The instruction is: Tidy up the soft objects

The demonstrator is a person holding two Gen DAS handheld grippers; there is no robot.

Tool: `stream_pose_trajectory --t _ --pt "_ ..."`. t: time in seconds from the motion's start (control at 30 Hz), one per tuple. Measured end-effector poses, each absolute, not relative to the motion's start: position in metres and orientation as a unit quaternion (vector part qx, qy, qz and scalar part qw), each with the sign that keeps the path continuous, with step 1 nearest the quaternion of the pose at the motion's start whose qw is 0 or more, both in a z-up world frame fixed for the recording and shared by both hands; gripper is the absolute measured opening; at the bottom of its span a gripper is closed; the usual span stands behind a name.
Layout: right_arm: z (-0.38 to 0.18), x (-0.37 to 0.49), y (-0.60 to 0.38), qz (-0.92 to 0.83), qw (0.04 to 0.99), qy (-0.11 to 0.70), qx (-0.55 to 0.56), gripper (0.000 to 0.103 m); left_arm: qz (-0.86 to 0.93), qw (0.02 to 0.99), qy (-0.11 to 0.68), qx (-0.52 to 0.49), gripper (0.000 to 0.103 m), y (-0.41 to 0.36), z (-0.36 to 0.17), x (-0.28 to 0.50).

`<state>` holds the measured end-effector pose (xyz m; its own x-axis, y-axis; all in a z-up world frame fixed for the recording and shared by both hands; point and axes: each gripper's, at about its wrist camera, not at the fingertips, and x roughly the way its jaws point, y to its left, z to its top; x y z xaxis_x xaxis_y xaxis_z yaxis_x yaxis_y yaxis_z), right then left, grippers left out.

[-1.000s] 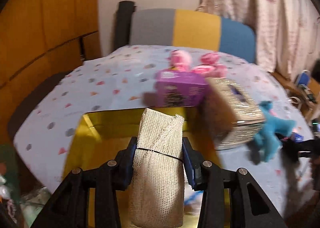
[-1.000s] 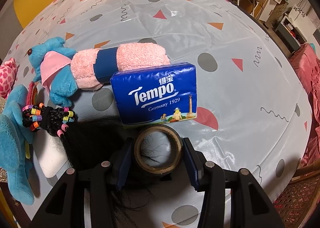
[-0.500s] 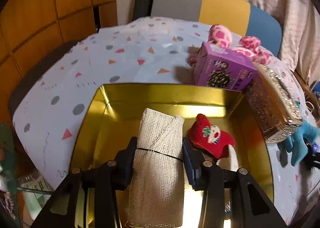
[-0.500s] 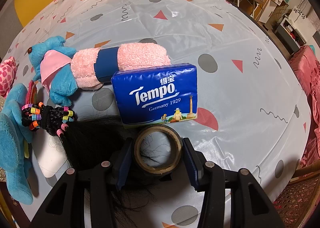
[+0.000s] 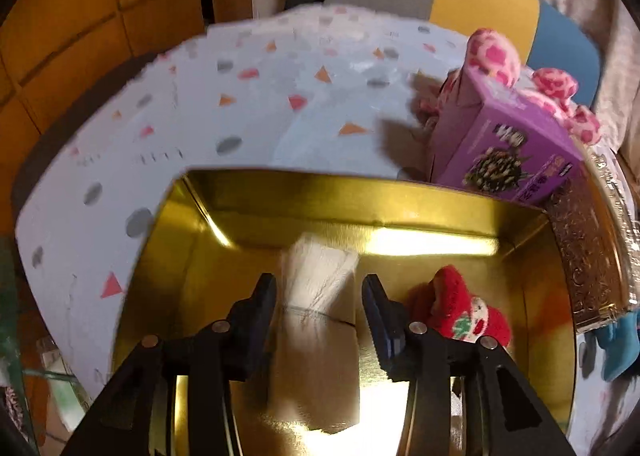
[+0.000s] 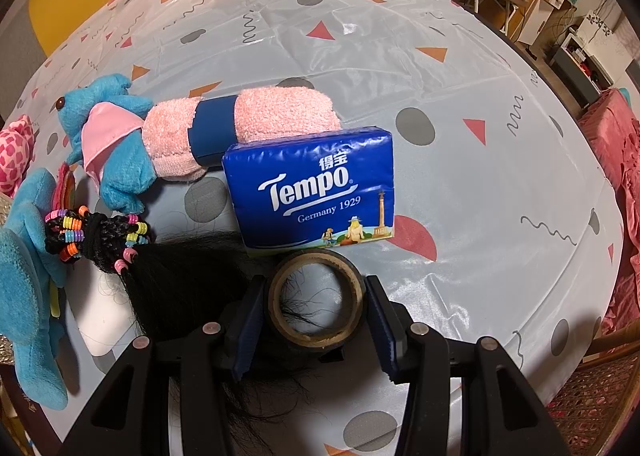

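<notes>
while the left hand-held gripper (image 5: 319, 292) gapes over the gold tin (image 5: 400, 192), the right hand-held gripper (image 6: 316, 298) clamps the tape roll (image 6: 316, 300).

Purple box (image 5: 506, 144); tape roll (image 6: 316, 298); patterned tablecloth (image 6: 400, 56)

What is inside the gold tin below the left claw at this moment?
Inside the gold tin lie a red Christmas sock on the right and a blurred beige mesh roll between the fingers of the open left claw. The claw hides the tin's near floor.
</notes>
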<state>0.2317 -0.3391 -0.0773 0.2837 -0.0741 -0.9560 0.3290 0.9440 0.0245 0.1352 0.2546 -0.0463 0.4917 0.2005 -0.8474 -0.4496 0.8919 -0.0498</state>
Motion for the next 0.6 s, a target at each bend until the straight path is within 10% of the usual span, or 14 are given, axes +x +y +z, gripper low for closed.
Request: stream_pose_trajectory --t 0.27,0.6 --pt "-0.073 0.229 -0.343 -0.128 0.798 0.577 0.115 0.049 0.203 0.906 0.361 -0.09 0.101 0.218 0.002 0.086" --pt "-0.053 0.221 -0.357 -0.142 0.822 0.536 0.131 0.049 0.162 0.94 0.281 -0.102 0.103 0.164 0.04 0.027"
